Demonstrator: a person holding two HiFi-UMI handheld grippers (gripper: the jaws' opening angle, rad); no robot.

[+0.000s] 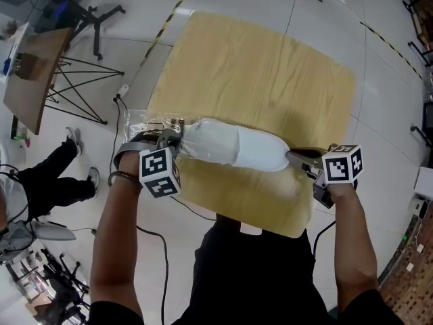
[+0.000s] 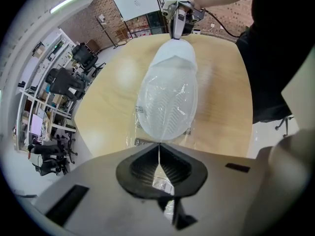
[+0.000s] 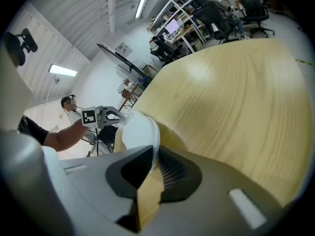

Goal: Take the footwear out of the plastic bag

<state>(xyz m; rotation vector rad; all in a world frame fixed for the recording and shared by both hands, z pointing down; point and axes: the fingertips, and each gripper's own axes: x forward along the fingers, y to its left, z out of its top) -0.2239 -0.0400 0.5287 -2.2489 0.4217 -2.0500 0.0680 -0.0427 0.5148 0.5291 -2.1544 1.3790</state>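
A white piece of footwear (image 1: 237,147) lies across the near part of the wooden table (image 1: 270,73), its left part inside a clear plastic bag (image 1: 152,124). The right end looks bare of plastic. My left gripper (image 1: 172,133) points steeply down at the bag's left end. In the left gripper view its jaws (image 2: 160,154) are shut on a thin fold of the bag, with the ribbed sole (image 2: 167,109) just beyond. My right gripper (image 1: 292,156) is shut on the footwear's right tip, and a white edge (image 3: 153,132) shows between its pads (image 3: 170,168).
The footwear lies close to the table's near edge, next to my body. On the floor to the left stand a wooden board on a black folding stand (image 1: 34,73) and a person's legs (image 1: 61,175). Cables (image 1: 145,239) trail below the table.
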